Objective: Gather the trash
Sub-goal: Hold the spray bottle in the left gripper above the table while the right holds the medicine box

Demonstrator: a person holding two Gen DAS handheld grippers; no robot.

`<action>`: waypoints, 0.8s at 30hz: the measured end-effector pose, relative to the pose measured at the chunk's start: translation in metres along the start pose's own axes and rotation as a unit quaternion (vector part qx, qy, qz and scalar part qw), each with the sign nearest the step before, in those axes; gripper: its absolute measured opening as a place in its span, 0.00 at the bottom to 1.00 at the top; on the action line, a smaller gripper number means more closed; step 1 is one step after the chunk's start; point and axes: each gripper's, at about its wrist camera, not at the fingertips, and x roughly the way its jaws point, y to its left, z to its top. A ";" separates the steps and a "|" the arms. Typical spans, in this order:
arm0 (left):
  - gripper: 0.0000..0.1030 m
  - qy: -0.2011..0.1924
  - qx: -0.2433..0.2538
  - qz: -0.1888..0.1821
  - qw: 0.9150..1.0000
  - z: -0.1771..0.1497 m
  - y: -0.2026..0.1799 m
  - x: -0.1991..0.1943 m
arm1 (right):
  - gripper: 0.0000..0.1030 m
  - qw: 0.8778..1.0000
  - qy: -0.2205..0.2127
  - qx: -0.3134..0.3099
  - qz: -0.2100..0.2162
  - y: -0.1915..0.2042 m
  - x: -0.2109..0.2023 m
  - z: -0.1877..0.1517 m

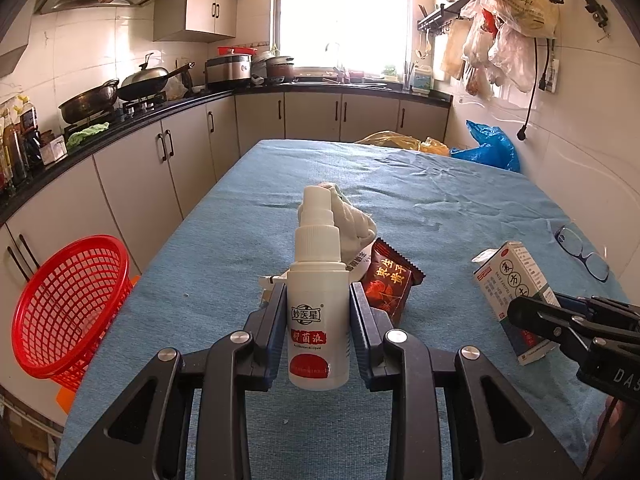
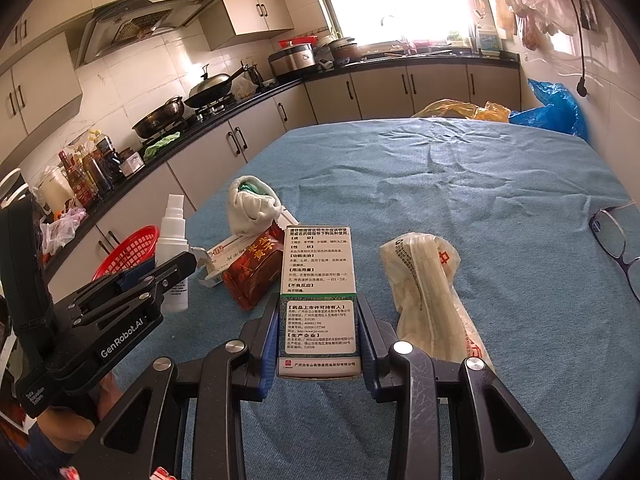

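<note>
Table under a blue cloth (image 1: 420,200), taken as the landmark.

- Left gripper (image 1: 318,300): jaws clamped on a white spray bottle (image 1: 317,304), upright at the cloth's near end.
- Right gripper (image 2: 319,320): jaws clamped on a medicine box (image 2: 319,280), at the near end, right of the bottle.
- Dark red snack packet (image 1: 390,286): lying on the cloth between bottle and box.
- White rolled cloth (image 1: 352,220): on the table just beyond the packet.
- Wrapped pale packet (image 2: 428,292): flat on the cloth, right of the box.
- Glasses (image 1: 580,252): at the table's right edge.
- Red basket (image 1: 68,304): off the table's left side, tilted.
</note>
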 end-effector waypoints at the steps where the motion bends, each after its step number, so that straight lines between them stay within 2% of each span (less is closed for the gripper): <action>1: 0.28 0.000 0.000 0.001 1.000 0.000 0.001 0.000 | 0.36 1.000 -0.001 0.002 0.001 -0.001 -0.001 0.000; 11: 0.28 -0.001 -0.006 0.003 1.000 -0.002 0.005 -0.017 | 0.36 0.999 0.000 0.035 0.018 0.004 -0.006 0.000; 24: 0.28 -0.015 -0.031 0.009 0.999 -0.003 0.035 -0.048 | 0.36 0.999 0.002 0.010 0.037 0.052 -0.013 0.005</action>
